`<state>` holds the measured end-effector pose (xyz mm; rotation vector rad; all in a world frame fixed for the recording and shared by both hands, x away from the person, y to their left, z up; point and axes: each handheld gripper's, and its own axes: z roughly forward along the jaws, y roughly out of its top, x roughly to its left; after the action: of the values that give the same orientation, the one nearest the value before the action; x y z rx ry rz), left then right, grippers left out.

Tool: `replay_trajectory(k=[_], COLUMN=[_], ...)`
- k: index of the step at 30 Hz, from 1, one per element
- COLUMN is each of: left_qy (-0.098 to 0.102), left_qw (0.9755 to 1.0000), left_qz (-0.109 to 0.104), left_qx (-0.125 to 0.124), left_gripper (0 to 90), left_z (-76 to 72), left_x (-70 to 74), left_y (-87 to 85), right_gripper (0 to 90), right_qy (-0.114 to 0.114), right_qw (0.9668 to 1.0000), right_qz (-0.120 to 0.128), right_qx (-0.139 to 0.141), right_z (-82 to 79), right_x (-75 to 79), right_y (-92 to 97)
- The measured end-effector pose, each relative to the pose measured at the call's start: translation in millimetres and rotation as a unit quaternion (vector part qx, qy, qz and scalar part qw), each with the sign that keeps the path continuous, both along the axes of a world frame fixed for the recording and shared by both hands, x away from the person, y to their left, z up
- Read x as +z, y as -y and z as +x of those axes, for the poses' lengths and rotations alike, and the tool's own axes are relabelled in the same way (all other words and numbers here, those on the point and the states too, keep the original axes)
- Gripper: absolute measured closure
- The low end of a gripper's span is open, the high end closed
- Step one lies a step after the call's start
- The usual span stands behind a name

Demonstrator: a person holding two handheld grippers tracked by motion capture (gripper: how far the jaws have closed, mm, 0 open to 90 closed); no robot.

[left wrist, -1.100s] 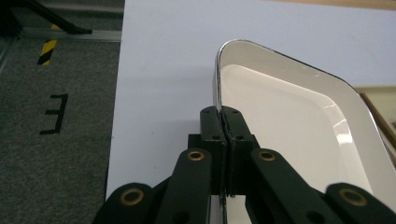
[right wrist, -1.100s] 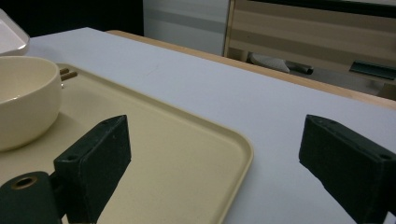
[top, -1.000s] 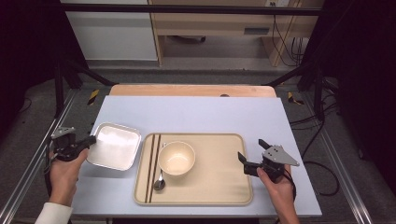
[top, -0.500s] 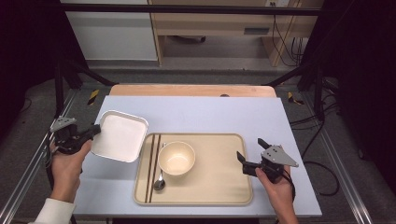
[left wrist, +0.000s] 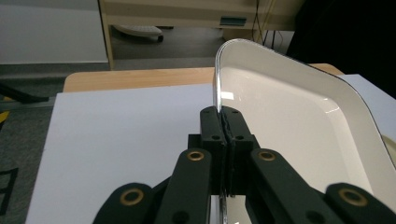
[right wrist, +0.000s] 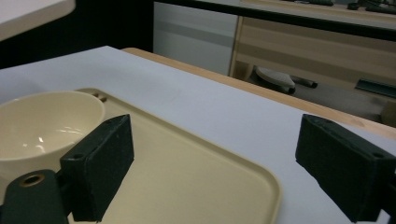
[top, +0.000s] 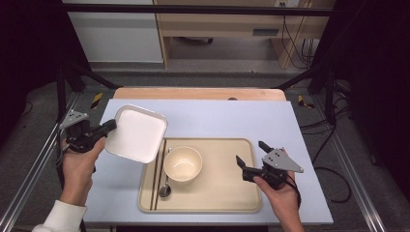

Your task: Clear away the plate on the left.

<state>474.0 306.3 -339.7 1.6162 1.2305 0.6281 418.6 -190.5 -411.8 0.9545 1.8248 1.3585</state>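
Observation:
A white square plate [top: 137, 134] hangs tilted above the table, its near corner over the left edge of the beige tray [top: 222, 183]. My left gripper [top: 112, 125] is shut on the plate's left rim; the left gripper view has both jaws pinching the thin rim [left wrist: 224, 114] of the plate [left wrist: 289, 116]. On the tray sit a cream bowl [top: 183, 163], a spoon [top: 165, 186] and dark chopsticks [top: 158, 174]. My right gripper [top: 250, 152] stands open over the tray's right part with nothing between its jaws [right wrist: 219, 140], the bowl [right wrist: 42, 126] to its left.
The pale blue table top [top: 232, 118] has a wooden strip [top: 198, 93] along its far edge. Metal frame rails [top: 29, 179] run down both sides. Beyond the table stand a cabinet and a wooden shelf [top: 222, 24] with cables on the floor.
My left gripper has lifted the white plate off the table and carried it up and to the right, toward the tray. The right gripper has risen a little, still open.

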Motion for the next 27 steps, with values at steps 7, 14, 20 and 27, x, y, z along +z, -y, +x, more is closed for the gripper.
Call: replay_trajectory(k=[7, 14, 20, 27], left_qy=[0.009, 0.009, 0.009, 0.010], left_qw=[0.9995, 0.9987, 0.9980, 0.9973], left_qz=[0.002, 0.007, 0.012, 0.011], left_qx=[-0.029, -0.050, -0.062, -0.072], left_gripper=[88.7, 88.7, 88.7, 88.7], left_z=[0.1, 0.2, 1.5, 1.3], left_x=[6.9, 6.2, 4.6, 0.4], left_y=[28.1, 50.8, 64.5, 79.1], right_gripper=[17.8, 21.9, 23.7, 25.1], right_qy=[-0.002, 0.001, -0.001, -0.009], right_qw=[0.9993, 0.9976, 0.9969, 0.9963], right_qz=[-0.006, -0.018, -0.014, 0.000], right_qx=[0.037, 0.067, 0.077, 0.086], right_z=[-7.8, -12.7, -12.5, -9.6], right_x=[11.9, 21.4, 28.1, 29.8], right_y=[-32.1, -59.1, -69.7, -80.6])
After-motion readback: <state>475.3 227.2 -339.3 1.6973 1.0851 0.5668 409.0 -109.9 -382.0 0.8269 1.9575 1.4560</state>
